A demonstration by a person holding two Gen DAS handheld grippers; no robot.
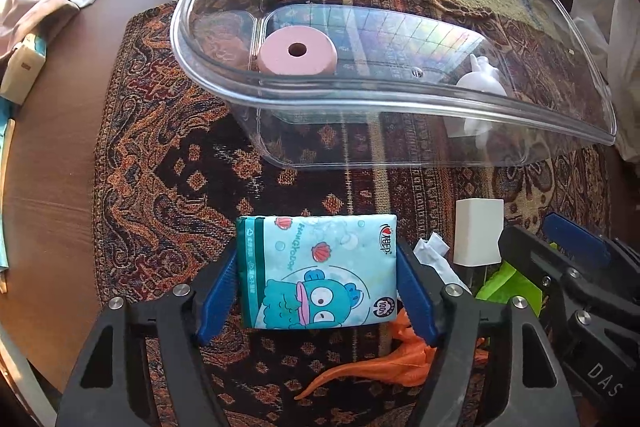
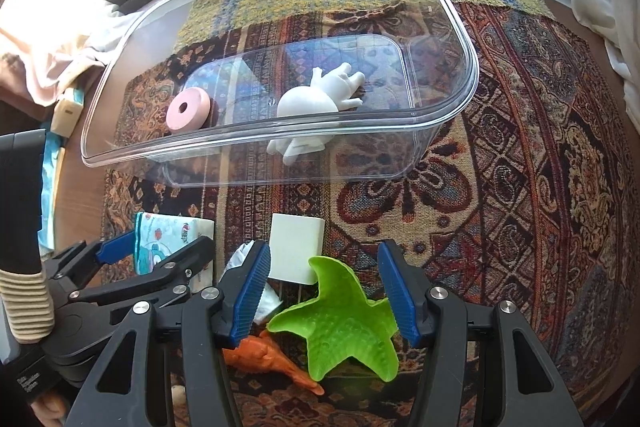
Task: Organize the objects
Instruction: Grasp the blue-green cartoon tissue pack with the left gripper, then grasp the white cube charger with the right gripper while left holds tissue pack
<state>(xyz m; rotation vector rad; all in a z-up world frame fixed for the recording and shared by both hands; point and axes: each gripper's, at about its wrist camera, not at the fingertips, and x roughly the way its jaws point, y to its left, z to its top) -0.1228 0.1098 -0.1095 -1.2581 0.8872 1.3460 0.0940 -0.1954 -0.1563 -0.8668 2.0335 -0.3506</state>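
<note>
While the clear plastic bin [image 1: 400, 131] waits on the patterned cloth [image 1: 160, 155] with a pink ring [image 1: 297, 53] and a white figurine [image 1: 482, 85] already inside, both hand-held grippers hang over the loose items in front of it. The left hand-held gripper [image 1: 316, 279] points steeply down with a pack of tissues [image 1: 318, 271] between its blue pads [image 1: 218, 291]; each pad lies along one side of the pack and appears to touch it, so the grip looks made or all but made. The pack lies flat, its printed face up, and the bin stands directly ahead of it, well apart. The right hand-held gripper [image 2: 324, 291] is nearer the green starfish toy [image 2: 340, 331], which sits between its jaws; the jaws stand apart, and only one tip of the toy reaches the right pad. A white block [image 2: 296, 251], crumpled paper [image 2: 264, 299] and an orange toy [image 2: 272, 357] lie just beside the starfish. Judging by this layout, the next move likely carries the tissues straight forward, up over the bin's near rim.
</note>
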